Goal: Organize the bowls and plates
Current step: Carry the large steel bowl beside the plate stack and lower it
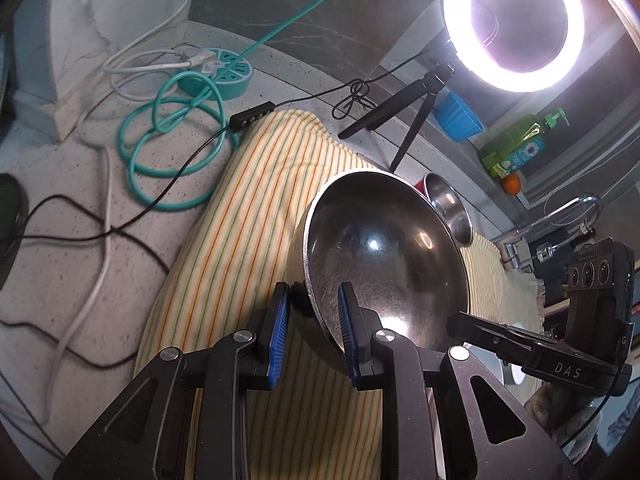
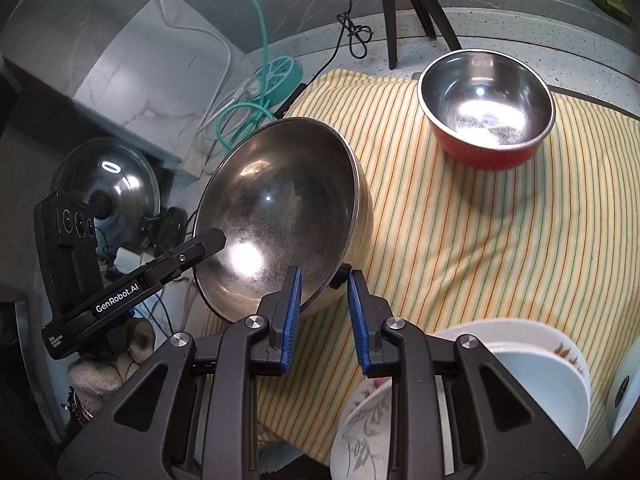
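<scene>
A large steel bowl point(image 1: 380, 248) is held tilted above the striped yellow cloth point(image 1: 248, 208). My left gripper point(image 1: 312, 320) straddles its near rim, one pad inside and one outside. My right gripper point(image 2: 324, 312) straddles the rim on the opposite side of the same bowl point(image 2: 280, 208). A smaller steel bowl with a red outside point(image 2: 486, 112) stands upright on the cloth point(image 2: 460, 240) farther back; it also shows in the left wrist view point(image 1: 448, 204). White floral plates and a white bowl point(image 2: 532, 364) lie at the near right.
A ring light point(image 1: 516, 20) on a black tripod point(image 1: 404, 120) stands behind the cloth. Teal and white cables point(image 1: 172, 136) and a round teal power strip point(image 1: 224, 72) lie on the counter. A blue cup point(image 1: 456, 116), a green bottle point(image 1: 516, 144) and a tap point(image 1: 560, 216) are at the right.
</scene>
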`<state>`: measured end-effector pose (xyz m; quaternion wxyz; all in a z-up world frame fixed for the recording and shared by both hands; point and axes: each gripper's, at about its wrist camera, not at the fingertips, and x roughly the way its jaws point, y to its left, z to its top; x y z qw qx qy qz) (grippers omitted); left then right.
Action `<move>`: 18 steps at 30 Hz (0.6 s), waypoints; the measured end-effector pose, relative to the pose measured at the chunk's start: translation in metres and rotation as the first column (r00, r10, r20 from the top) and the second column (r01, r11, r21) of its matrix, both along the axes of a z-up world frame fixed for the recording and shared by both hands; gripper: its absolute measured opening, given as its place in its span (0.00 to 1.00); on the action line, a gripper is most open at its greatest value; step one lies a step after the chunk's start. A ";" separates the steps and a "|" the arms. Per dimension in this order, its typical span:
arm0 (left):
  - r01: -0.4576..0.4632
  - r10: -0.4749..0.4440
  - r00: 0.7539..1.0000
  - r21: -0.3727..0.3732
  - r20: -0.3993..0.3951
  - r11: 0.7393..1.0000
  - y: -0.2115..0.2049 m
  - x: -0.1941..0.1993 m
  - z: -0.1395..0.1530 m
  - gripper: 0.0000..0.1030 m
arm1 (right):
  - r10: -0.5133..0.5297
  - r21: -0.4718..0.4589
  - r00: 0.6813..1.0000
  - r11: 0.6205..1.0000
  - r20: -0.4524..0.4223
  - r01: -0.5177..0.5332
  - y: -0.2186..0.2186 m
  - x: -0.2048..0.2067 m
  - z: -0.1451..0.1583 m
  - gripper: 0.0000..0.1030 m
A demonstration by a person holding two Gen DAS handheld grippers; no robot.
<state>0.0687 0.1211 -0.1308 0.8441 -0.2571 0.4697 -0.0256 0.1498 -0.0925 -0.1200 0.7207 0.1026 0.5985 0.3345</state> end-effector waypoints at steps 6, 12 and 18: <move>-0.013 0.014 1.000 0.003 -0.018 1.000 -0.008 -0.029 -0.001 0.21 | 0.040 -0.006 0.999 0.999 -0.003 -0.040 -0.006 -0.027 -0.001 0.24; -0.045 0.044 0.998 -0.004 -0.041 0.999 -0.014 -0.052 -0.006 0.21 | 0.073 -0.005 0.997 0.997 -0.025 -0.073 -0.010 -0.044 -0.009 0.24; -0.076 0.075 0.996 -0.006 -0.053 0.997 -0.015 -0.072 -0.011 0.21 | 0.105 0.001 0.993 0.994 -0.045 -0.105 -0.012 -0.057 -0.019 0.24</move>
